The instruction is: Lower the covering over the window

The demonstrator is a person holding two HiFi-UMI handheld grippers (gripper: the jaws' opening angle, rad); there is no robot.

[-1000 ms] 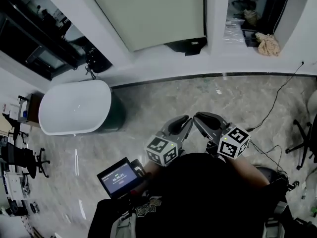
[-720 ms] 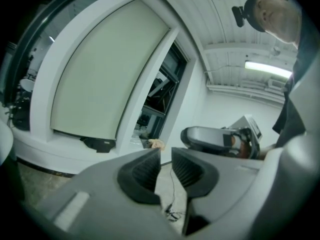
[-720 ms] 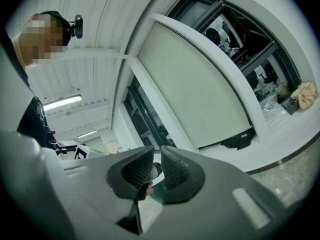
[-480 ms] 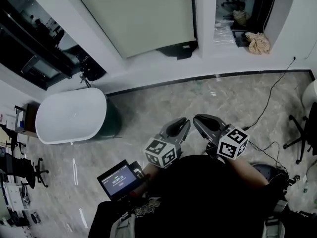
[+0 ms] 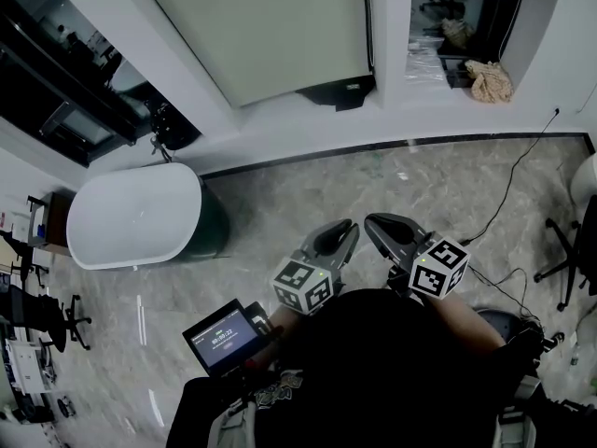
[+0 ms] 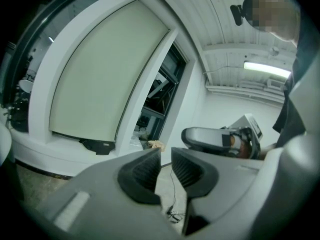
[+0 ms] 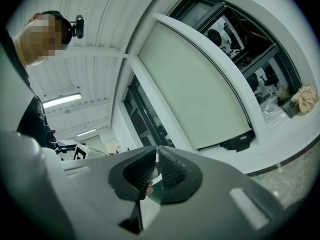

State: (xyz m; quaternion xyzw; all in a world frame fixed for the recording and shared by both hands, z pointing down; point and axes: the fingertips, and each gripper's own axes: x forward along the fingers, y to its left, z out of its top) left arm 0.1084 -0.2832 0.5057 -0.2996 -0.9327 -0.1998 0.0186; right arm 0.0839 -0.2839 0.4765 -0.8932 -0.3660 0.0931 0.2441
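We're standing back on the marbled grey floor (image 5: 373, 185), well apart from the window, and the pale green roller blind (image 5: 270, 26) hangs low in its white frame, its lower edge near the sill. That's probably why both tools sit tucked close to the body, side by side, with no work between them. On the left gripper (image 6: 166, 154) the fingers stand slightly apart, holding nothing. The right gripper (image 7: 157, 151) has just been closing its fingers; only a thin slit remains, also with nothing in it. The blind's top is cut off in the head view, we spot no cord or chain, and the dark fitting (image 5: 336, 90) at its lower corner is hard to identify.
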